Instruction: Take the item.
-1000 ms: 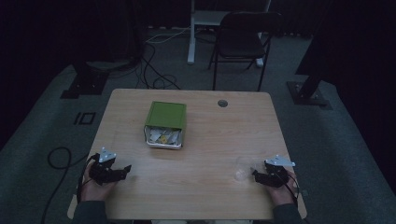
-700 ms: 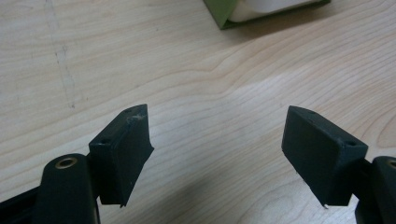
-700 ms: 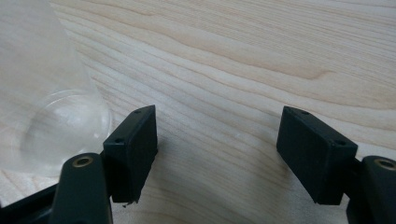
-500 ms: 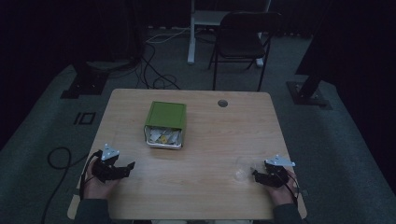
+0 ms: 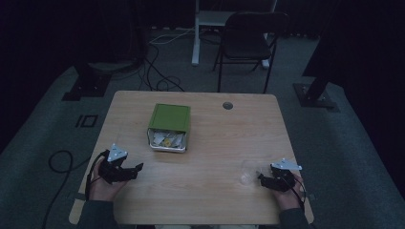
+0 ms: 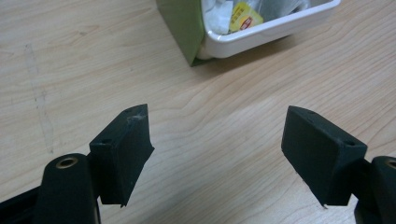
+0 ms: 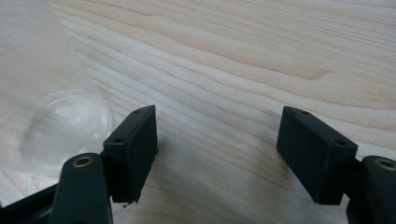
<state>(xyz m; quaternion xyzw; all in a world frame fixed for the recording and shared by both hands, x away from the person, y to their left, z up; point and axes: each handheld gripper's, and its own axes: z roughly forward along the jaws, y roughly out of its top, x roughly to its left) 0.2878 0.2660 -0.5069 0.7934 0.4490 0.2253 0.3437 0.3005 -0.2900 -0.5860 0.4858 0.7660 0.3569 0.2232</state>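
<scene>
Apparently pre-grasp: left gripper point(image 5: 137, 168) at tabletop point(image 5: 210, 200) 8 o'clock, fingers wide, empty, aimed at green box point(image 5: 169, 118) with white tray point(image 6: 266, 30) of sachets; right gripper point(image 5: 261, 178) at 4 o'clock, fingers wide, beside clear cup point(image 7: 51, 116); next likely needs approach, centring, closing

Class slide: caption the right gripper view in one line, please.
Open right claw over bare wooden table, a clear plastic cup just outside one jaw.

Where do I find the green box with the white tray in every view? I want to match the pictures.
High view: the green box stands left of the table's middle, white tray facing the person.
Left gripper view: top middle, ahead of the open jaws.
Right gripper view: not in it.
Shared landmark: the wooden table.
</scene>
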